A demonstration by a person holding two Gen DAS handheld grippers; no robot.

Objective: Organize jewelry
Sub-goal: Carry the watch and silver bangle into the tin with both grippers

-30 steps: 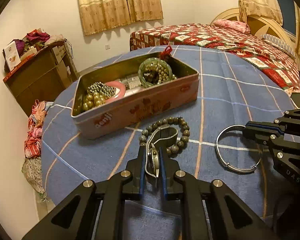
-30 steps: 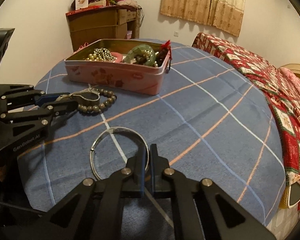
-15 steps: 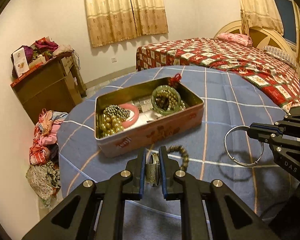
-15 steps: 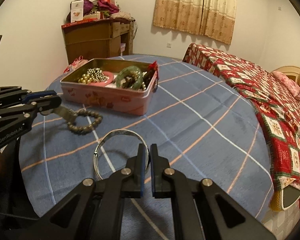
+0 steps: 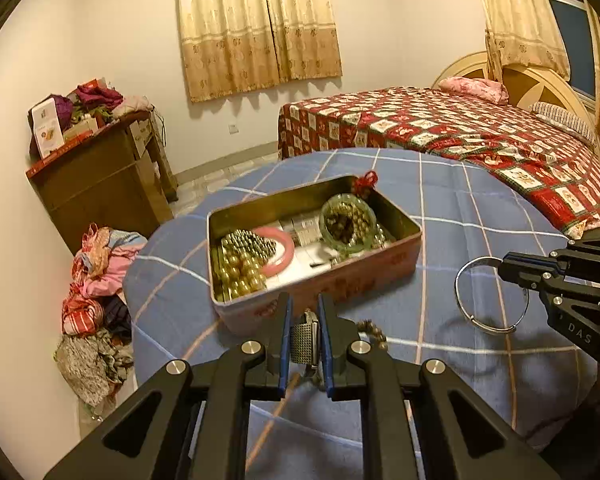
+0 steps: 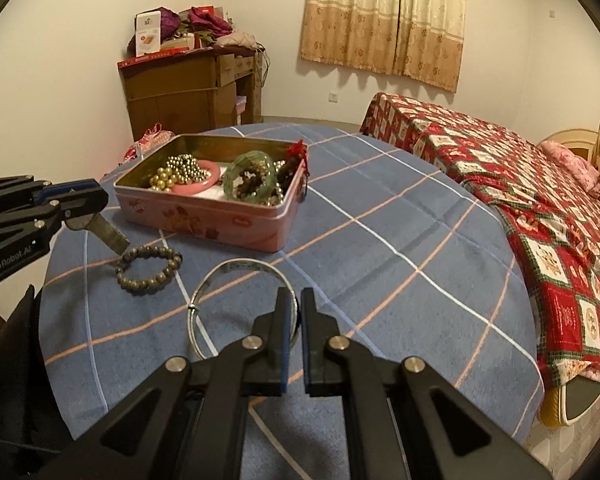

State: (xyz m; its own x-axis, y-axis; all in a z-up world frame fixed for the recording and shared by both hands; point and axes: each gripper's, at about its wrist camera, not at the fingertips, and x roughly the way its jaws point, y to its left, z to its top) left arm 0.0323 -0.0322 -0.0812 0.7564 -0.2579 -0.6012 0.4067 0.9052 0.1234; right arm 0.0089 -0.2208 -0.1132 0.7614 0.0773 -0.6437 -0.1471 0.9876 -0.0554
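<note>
The worktop (image 6: 400,240) under its blue checked cloth fills the scene, and the pink tin (image 6: 220,216) sits open toward its far side; everything else is placed off that tin. Inside it you've got gold and silver beads (image 5: 240,260) at the left end, a pink bangle (image 5: 278,258) beside them, a green bangle (image 5: 348,220) with dark beads in its ring at the right end, and a red tassel (image 5: 366,180) on the far right corner.

Your left claw (image 5: 305,336) is up off the cloth, just in front of the tin, clamped nearly closed on a mesh watch band (image 5: 304,338) that hangs below it. Your right claw (image 6: 293,332) is to the right of the tin and nearer you, fully pinched on the thin silver bangle (image 6: 240,270), lifted clear with its shadow on the cloth beneath.

The brown bead bracelet (image 6: 148,270) lies flat on the cloth in front of the tin's left end, just under the dangling band.
</note>
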